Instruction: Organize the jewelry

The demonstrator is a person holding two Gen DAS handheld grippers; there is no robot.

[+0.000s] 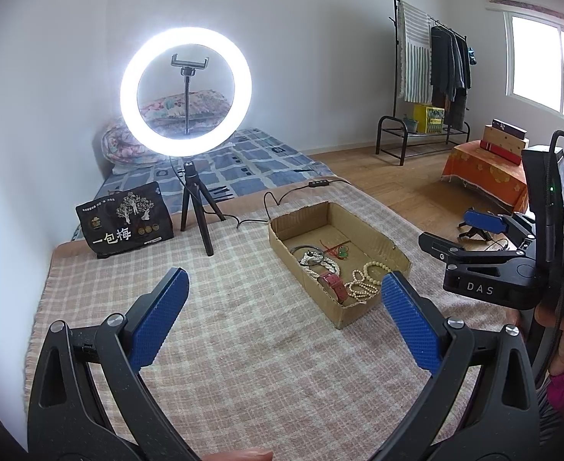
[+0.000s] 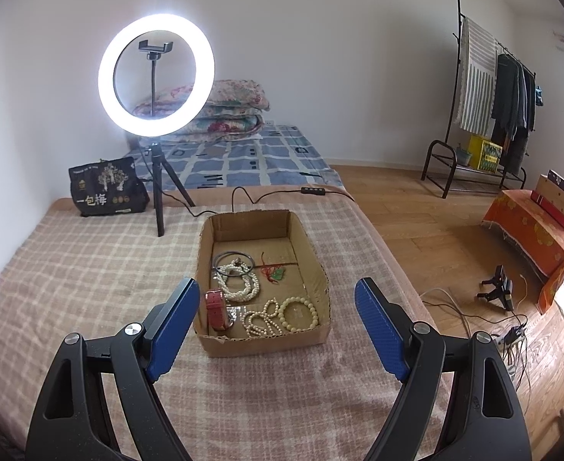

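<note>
Cardboard box [image 2: 266, 330] on the checked blanket [image 2: 90, 269], straight ahead of the right gripper [image 2: 278, 307], long axis running away from the fingers toward the ring light [image 2: 155, 73]. Jewelry all inside the box: red watch strap [image 2: 217, 309] at the near left corner, cream bead bracelet [image 2: 299, 313] at the near right, pearl strands [image 2: 239, 286] and a dark bangle [image 2: 233, 263] mid-box, green pendant on red cord [image 2: 276, 272] beyond.

Right gripper spread wide, holding nothing, and likely the nearer one. Left gripper [image 1: 282, 299] also spread wide and empty, box lying ahead and to its right.

Near box wall hiding the lower edges of the strap and beads. Something small and glinting beside the strap, too small to identify. Far end of the box bare.
</note>
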